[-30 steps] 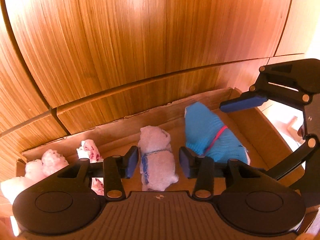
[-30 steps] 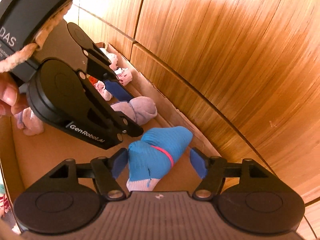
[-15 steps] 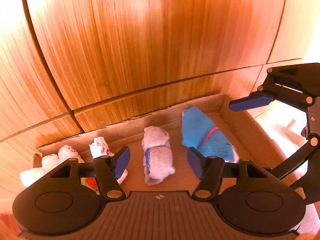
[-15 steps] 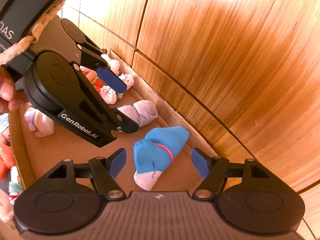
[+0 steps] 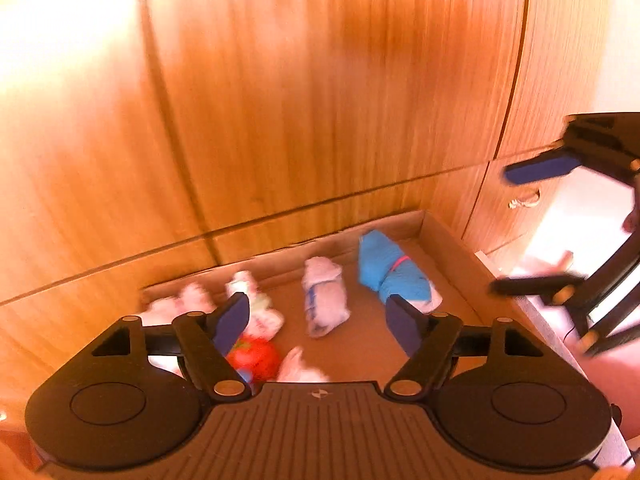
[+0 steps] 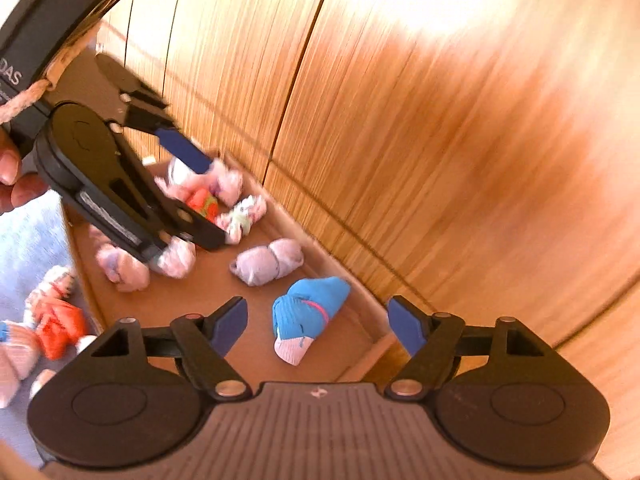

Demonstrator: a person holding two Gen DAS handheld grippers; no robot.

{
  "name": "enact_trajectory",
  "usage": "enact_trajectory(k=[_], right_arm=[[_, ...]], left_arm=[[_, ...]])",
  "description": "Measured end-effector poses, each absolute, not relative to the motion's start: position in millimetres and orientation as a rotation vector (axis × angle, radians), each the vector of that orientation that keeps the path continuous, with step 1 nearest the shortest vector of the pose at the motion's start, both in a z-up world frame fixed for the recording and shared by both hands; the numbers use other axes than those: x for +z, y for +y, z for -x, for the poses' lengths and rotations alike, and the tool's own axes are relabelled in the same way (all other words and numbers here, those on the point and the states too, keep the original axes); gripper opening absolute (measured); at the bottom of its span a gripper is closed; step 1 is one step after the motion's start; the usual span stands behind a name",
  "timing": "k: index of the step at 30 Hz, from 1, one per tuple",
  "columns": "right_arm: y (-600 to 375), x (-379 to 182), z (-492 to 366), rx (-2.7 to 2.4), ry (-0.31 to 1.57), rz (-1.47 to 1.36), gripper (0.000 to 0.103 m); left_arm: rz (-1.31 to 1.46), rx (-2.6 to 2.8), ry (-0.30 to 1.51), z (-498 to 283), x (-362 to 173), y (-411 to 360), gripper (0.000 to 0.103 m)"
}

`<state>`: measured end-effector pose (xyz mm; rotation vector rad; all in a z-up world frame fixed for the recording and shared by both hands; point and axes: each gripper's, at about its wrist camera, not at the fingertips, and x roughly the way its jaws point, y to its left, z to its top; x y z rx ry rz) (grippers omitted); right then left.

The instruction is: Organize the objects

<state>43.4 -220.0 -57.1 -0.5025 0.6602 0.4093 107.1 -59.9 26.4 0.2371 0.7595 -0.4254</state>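
Both grippers, left gripper (image 5: 318, 320) and right gripper (image 6: 318, 324), hang wide open and empty, jaws just opened, above the shallow brown cardboard box (image 6: 352, 280), where the soft, light blue rolled sock bundle (image 6: 308, 316) would squash easily, best pinched across its middle.

Wood-grain cabinet panels (image 5: 320, 100) filled background, dark seams between doors. Bright warm light glared upper left. Drawer front with small metal handle (image 5: 524, 200) at right. Grey floor (image 6: 28, 240) at left.
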Motion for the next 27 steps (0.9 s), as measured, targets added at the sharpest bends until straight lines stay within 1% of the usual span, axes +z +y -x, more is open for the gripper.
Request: enact_trajectory(k=[1, 3, 6, 8, 14, 19, 27], right_arm=[[-225.1, -50.1, -34.4, 0.41, 0.647, 0.49, 0.08], [-235.6, -38.7, -16.4, 0.405, 0.625, 0.477, 0.082], [-251.0, -21.4, 12.0, 0.384, 0.597, 0.462, 0.086], [-260.1, -9.9, 30.5, 0.372, 0.573, 0.439, 0.095], [-275.3, 14.4, 90.0, 0.358, 0.483, 0.416, 0.102], [-289.7, 43.7, 126.1, 0.386, 0.38, 0.403, 0.102], [-344.8, 134.2, 167.2, 0.47, 0.152, 0.283, 0.102]], left_arm=[[-0.236, -0.415, 0.755, -99.0, 29.9, -53.5, 0.081], [-0.229, -0.4, 0.749, -81.6, 36.2, -40.7, 0.082], [-0.205, -0.377, 0.732, -55.9, 44.9, -23.3, 0.087], [-0.177, -0.366, 0.726, -39.1, 51.7, -12.8, 0.087], [-0.138, -0.36, 0.662, 13.4, 70.6, 9.5, 0.094], [-0.119, -0.351, 0.611, 57.0, 88.1, 29.2, 0.099], [-0.137, -0.384, 0.59, 126.3, 121.5, 48.0, 0.102]])
